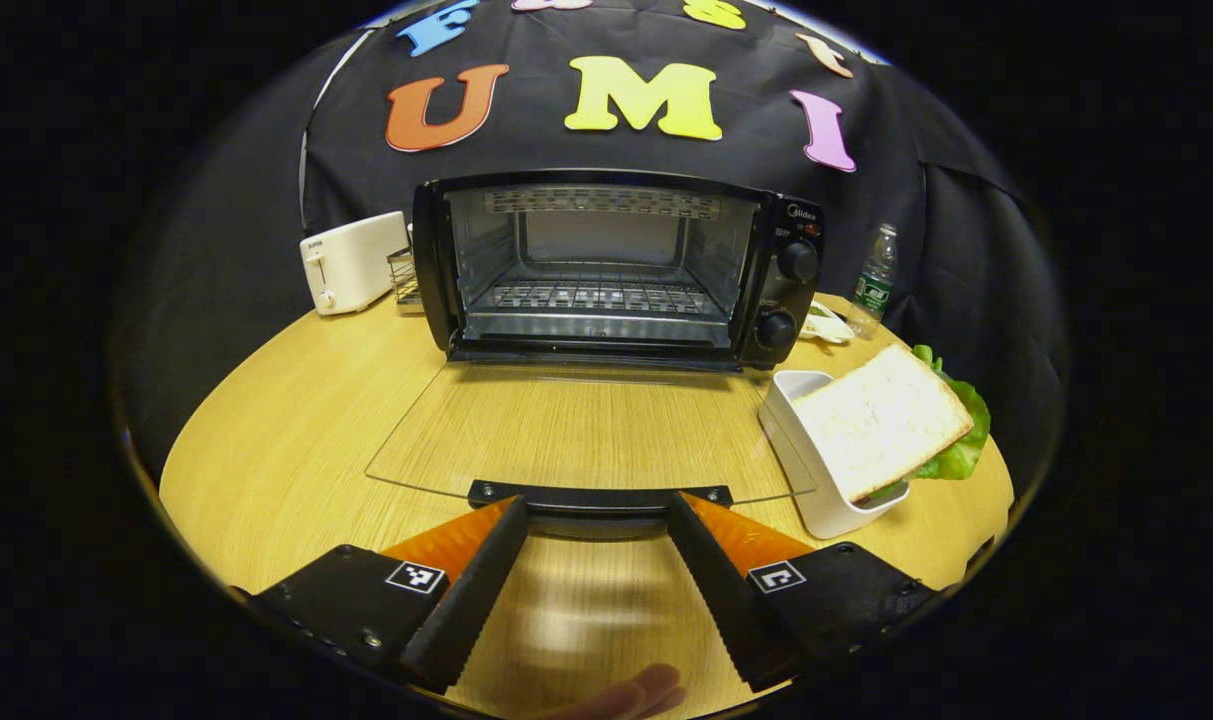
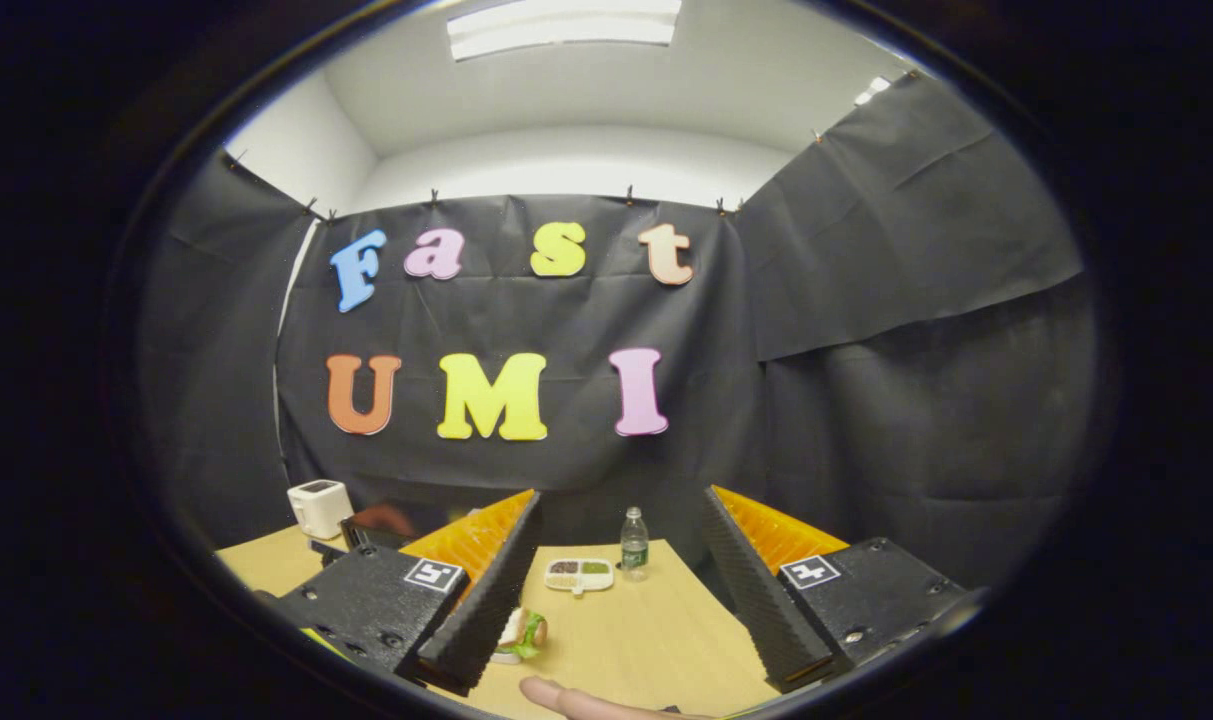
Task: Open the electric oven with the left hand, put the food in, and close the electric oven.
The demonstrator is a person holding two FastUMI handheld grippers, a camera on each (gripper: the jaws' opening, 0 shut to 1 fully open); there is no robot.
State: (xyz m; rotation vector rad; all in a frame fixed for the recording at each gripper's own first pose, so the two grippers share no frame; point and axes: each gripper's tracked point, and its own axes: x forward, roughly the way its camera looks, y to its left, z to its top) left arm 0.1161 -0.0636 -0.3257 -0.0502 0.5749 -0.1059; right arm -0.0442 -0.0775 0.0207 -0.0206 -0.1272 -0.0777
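1. The left tool (image 1: 596,520) is spread wide with nothing between its fingers; its tips sit on either side of the dark handle (image 1: 600,496) on the front edge of the oven's glass door (image 1: 586,430), without pressing on it.
2. That door lies folded down flat over the wooden tabletop (image 1: 286,430), and the electric oven (image 1: 616,268) stands open behind it, its wire rack (image 1: 598,296) bare.
3. Just to the right of the door, a sandwich (image 1: 881,420) of white bread and green lettuce rests tilted in a white tray (image 1: 816,480).
4. A white toaster (image 1: 351,262) stands left of the oven; a water bottle (image 1: 874,280) stands to its right, near the black cloth wall.
5. The right tool (image 2: 621,570) is also spread wide and empty, held above the tabletop and pointing toward the wall.
6. Past its fingers lie the sandwich, partly hidden by the left finger, a small divided dish (image 2: 579,574) and the bottle.
7. A fingertip (image 2: 566,698) shows at the bottom edge of the right gripper view.
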